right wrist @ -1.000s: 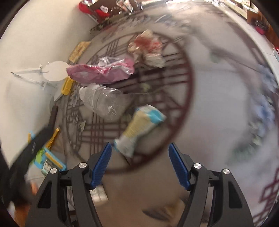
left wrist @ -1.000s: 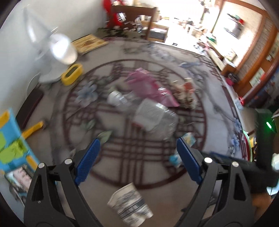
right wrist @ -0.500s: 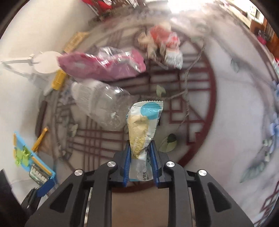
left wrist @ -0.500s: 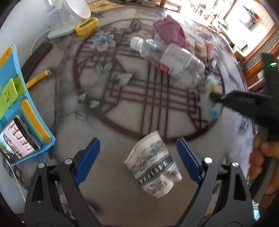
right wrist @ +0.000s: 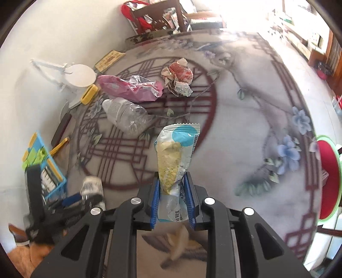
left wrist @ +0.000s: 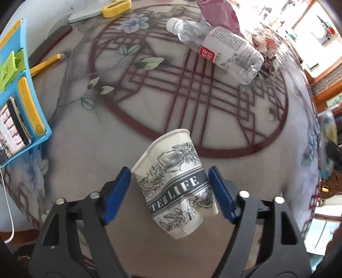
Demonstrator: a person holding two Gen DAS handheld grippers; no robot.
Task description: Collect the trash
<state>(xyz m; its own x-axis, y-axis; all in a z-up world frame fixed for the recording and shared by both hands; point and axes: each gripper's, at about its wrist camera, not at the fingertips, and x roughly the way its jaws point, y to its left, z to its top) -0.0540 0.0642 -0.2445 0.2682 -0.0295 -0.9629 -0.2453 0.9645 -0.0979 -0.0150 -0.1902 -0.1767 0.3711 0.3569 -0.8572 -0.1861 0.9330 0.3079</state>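
The round tabletop (right wrist: 245, 132) had its widest bare stretch on the right half in the right wrist view, running out to a curved edge with a red stool (right wrist: 328, 181) beyond it. The left side was crowded against a white wall: a blue phone holder (left wrist: 32, 107), a yellow tape measure (right wrist: 89, 97), a white fan base (right wrist: 80, 74).

The left tongs (left wrist: 170, 184) pointed steeply down with its jaws closing around a paper cup (left wrist: 175, 186) lying on its side; the blue pads stood right at the cup's flanks, and whether they already pressed it could not be told. The right tongs (right wrist: 172, 197) was clenched on the lower end of a blue-and-yellow snack wrapper (right wrist: 176, 154), which stood up from the pads above the tabletop.

Farther across the maroon lattice pattern lay a clear plastic bottle (left wrist: 220, 49) on its side, a pink plastic bag (right wrist: 130, 88) just behind it, and a crumpled red-and-white wrapper (right wrist: 178, 78) beside the bag. A wooden chair (right wrist: 158, 17) stood at the far edge, and bright cluttered room lay beyond.
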